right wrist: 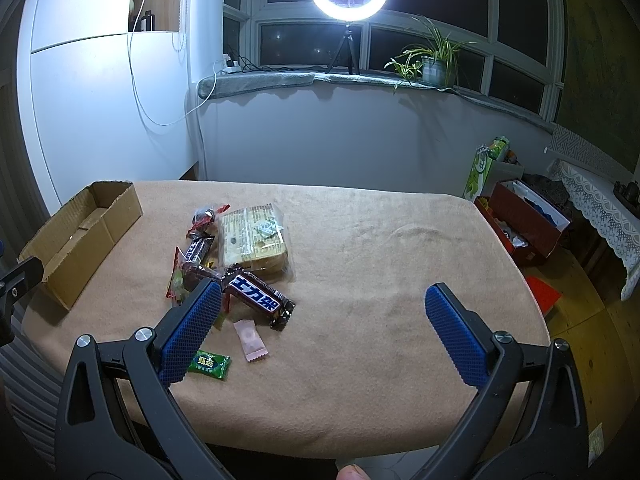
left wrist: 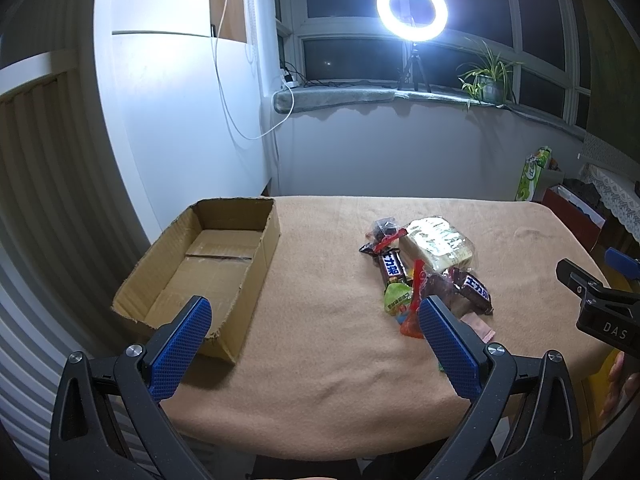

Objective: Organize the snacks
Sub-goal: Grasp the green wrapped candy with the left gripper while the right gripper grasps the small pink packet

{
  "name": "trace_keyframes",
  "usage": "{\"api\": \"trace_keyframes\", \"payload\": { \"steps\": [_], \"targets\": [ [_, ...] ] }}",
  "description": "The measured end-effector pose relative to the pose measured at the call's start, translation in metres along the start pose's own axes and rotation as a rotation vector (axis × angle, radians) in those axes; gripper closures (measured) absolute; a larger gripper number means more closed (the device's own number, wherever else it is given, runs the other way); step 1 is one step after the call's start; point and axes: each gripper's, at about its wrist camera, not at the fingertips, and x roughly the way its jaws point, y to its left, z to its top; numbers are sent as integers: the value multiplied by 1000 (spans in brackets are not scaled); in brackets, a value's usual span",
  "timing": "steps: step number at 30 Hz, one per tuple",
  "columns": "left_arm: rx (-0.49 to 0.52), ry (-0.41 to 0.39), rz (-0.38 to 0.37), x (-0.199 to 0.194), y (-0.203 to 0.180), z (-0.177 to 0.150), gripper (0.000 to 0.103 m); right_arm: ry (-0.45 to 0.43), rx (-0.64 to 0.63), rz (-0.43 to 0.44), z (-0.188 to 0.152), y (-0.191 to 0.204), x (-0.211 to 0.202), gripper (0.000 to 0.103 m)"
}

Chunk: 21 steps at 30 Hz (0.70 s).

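Fingers of left gripper [left wrist: 314, 310], right gripper [right wrist: 323, 298] spread, hovering above table [right wrist: 380, 280].

Ahead of your left fingers [left wrist: 192, 328], the cardboard box [left wrist: 208, 256] sat on the table [left wrist: 328, 360] toward its left edge, while the snack pile [left wrist: 424, 264] lay beyond your other left finger, well apart from the box. From your right gripper [right wrist: 324, 312], the pile lay ahead of the left finger. One bar [right wrist: 258, 298] lay just beside that fingertip, two small candies [right wrist: 250, 340] nearer you, and bare table lay between the fingers.
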Motion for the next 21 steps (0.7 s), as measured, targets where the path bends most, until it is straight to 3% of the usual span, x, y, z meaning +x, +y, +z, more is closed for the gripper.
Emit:
{"api": "trace_keyframes", "payload": {
  "steps": [5,11,17,21],
  "targets": [
    [0,8,-1,2,-1,-3,0,8,-1,-1,-3,-2,2,0],
    [9,46,-18,18,-8,-14,0,78,-4,-6,-25,-8,21,0],
    [30,124,-47,52,-23,-43,0,177,-9,5,-60,-13,49,0],
    [64,160,-77,71,-38,-62,0,187,-13,47,-78,-15,62,0]
  ]
}}
